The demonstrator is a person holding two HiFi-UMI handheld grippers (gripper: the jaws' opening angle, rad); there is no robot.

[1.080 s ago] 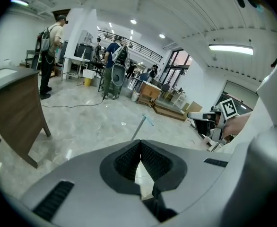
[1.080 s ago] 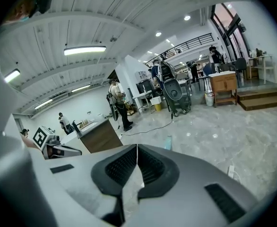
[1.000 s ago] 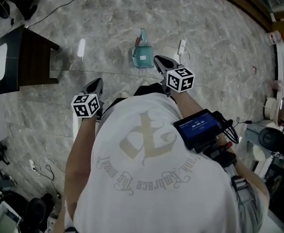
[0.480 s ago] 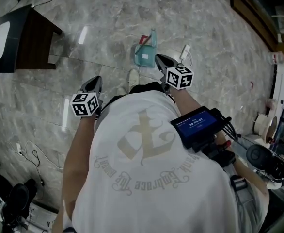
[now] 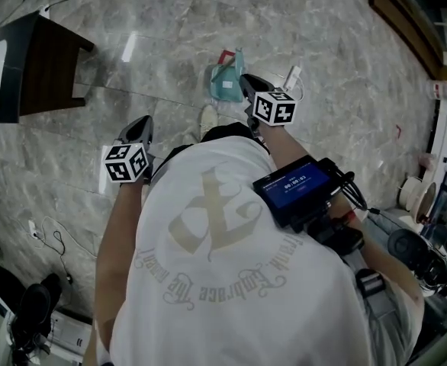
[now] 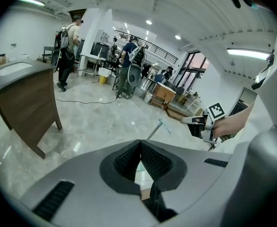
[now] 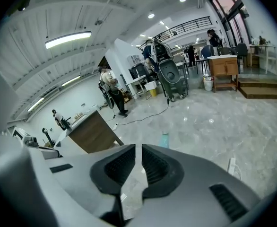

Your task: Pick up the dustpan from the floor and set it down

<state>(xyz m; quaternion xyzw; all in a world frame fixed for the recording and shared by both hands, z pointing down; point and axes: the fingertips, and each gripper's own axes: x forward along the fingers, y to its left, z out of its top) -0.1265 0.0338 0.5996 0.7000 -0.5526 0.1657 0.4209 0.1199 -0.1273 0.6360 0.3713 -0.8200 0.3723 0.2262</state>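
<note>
1. Over the last second the right gripper [image 5: 246,81] has drawn in on the dustpan [image 5: 223,86]. Its tips were apart from the pan and now sit just beside the pan's edge at 3 o'clock. The left gripper [image 5: 142,122] has drifted slightly toward 9 o'clock.
2. The teal dustpan stands on the grey marble floor [image 5: 170,21] at 12 o'clock of the person. Whether the right gripper's tips touch it cannot be told.
3. The right jaws are all but closed, with only a thin slit between the pads and nothing in it. In the right gripper view the dustpan [image 7: 164,139] shows beyond them at 12 o'clock.
4. The left jaws are closed with the pad tips meeting, and they hold nothing. This gripper hangs at 8 o'clock of the dustpan, well apart from it.
5. A pale shoe [image 5: 207,120] lies at 7 o'clock of the dustpan, and a white power strip [image 5: 290,77] at 3 o'clock of the right gripper. A dark worktop [image 5: 40,67] stands at 9 o'clock.
</note>
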